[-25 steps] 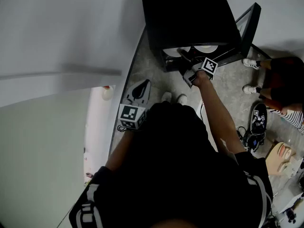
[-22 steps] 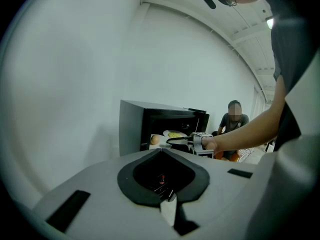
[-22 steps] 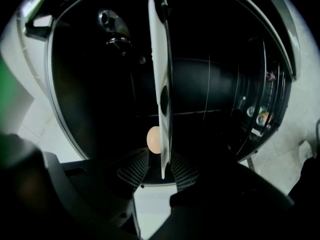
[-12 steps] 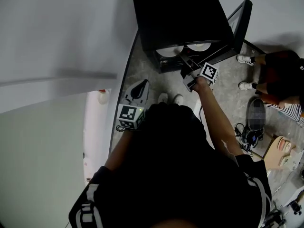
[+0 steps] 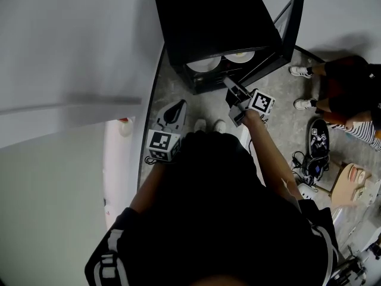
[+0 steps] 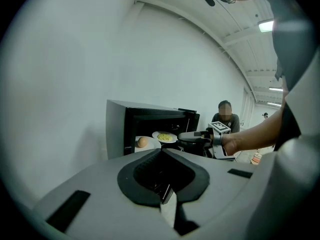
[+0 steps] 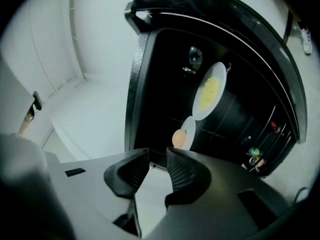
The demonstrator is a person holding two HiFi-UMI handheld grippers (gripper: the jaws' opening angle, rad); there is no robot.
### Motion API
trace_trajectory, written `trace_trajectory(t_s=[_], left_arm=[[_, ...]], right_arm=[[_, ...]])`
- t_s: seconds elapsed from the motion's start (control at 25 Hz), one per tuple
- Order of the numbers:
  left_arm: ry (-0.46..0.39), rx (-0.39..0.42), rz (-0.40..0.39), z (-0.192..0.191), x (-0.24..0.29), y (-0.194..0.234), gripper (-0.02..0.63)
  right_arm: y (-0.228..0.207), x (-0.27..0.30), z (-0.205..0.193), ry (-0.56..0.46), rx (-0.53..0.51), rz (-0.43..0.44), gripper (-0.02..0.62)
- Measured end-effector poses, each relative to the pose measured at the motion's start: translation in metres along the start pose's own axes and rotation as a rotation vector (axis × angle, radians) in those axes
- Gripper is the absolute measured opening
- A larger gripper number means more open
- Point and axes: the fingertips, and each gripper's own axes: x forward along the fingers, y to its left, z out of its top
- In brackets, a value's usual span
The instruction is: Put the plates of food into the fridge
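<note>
The black fridge [image 5: 214, 22] stands on the floor with its door [image 5: 280, 31] swung open. Two white plates lie side by side inside: one with a round brownish food item [image 5: 202, 65], one with yellow food [image 5: 240, 56]. The right gripper view shows them as the yellow-food plate [image 7: 209, 91] and the brown-item plate [image 7: 182, 134]. My right gripper [image 5: 230, 84] hovers just outside the fridge's opening; its jaws opened and have just been closing a little, and they stand open with nothing between them [image 7: 157, 154]. My left gripper [image 5: 184, 103] is held back near my body, shut and empty [image 6: 161, 151].
A seated person [image 6: 225, 116] is to the right of the fridge, their white shoes [image 5: 300, 70] on the floor. A pair of black shoes [image 5: 318, 139] lies further right. Small items sit in the door's shelf [image 7: 255, 156]. A white wall or counter [image 5: 59, 100] runs along the left.
My right gripper has drawn back out of the fridge, away from the plates, and has rolled. The plates stay inside. My left gripper has barely shifted.
</note>
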Motion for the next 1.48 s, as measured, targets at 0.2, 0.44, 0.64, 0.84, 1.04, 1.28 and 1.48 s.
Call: trace_trajectory(t_s=[0.2,0.44,0.64,0.84,1.04,1.28,1.48], left_arm=[[0.000,0.016,-0.011,-0.002,0.002,0.000,0.021],[-0.002,0.025,-0.021,0.001,0.001,-0.005,0.021],[0.000,0.022,-0.040,0.002,0.004,-0.011,0.021],[-0.001,0.033,-0.053,0.004,0.006,-0.015,0.021],[0.000,0.039,-0.056,0.003,0.008,-0.014,0.021],[0.003,0.032,-0.066,0.000,0.010,-0.014,0.021],[-0.002,0.046,-0.070,0.001,0.011,-0.014,0.021]], right_arm=[[0.015,-0.013,-0.008,0.047,-0.183,-0.015,0.056],[0.037,-0.021,-0.013,0.059,-0.287,-0.022,0.038],[0.043,-0.032,-0.017,0.079,-0.397,-0.051,0.034],[0.054,-0.045,-0.019,0.076,-0.472,-0.069,0.032],[0.063,-0.064,-0.019,0.057,-0.492,-0.083,0.032],[0.068,-0.080,-0.025,0.058,-0.543,-0.101,0.032],[0.076,-0.085,-0.029,0.069,-0.625,-0.109,0.032]])
